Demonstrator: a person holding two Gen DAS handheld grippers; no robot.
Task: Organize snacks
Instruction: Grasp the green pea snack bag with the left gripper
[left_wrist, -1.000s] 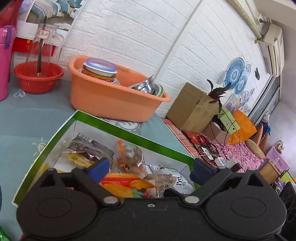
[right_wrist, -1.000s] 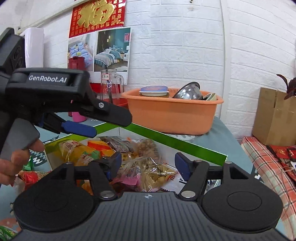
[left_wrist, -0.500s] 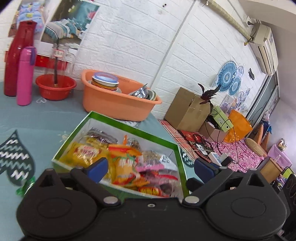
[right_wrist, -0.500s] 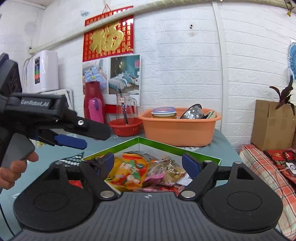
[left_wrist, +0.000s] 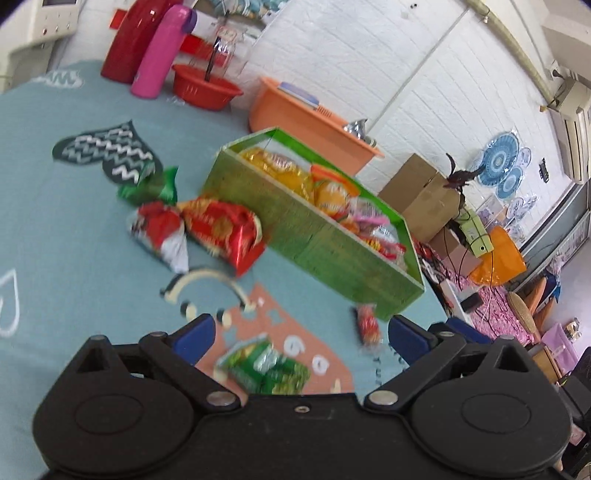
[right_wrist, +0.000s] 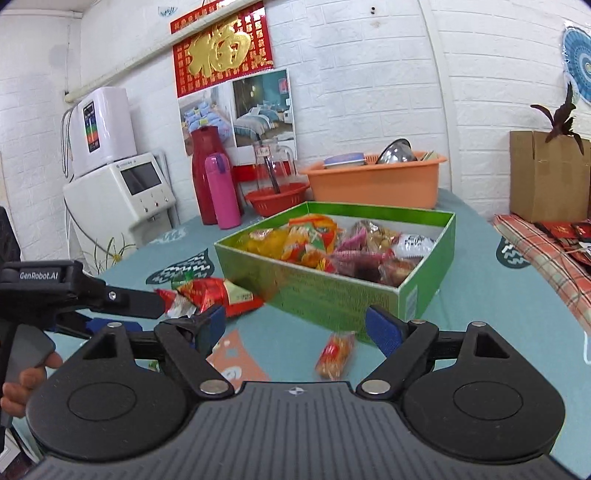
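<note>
A green box (left_wrist: 314, 236) (right_wrist: 343, 295) holds several snack packets. Loose on the teal cloth lie a red packet (left_wrist: 221, 229) (right_wrist: 210, 291), a red-and-white packet (left_wrist: 162, 232), a green packet (left_wrist: 147, 184), a green packet (left_wrist: 266, 369) just ahead of my left gripper (left_wrist: 299, 332), and a small red-orange packet (left_wrist: 367, 321) (right_wrist: 334, 354). My left gripper is open and empty, back from the box. My right gripper (right_wrist: 299, 325) is open and empty, with the small packet lying between its fingers on the cloth.
An orange basin (right_wrist: 373, 181) with dishes, a red basket (right_wrist: 277, 195), a pink flask (right_wrist: 221, 192) and a red jug (right_wrist: 203, 173) stand at the table's far side. A cardboard box (right_wrist: 546, 177) stands to the right. The table edge drops off right of the green box.
Both grippers have pulled back and up from over the box. The loose packets on the cloth in front of the box have come into view. Both stay open.
</note>
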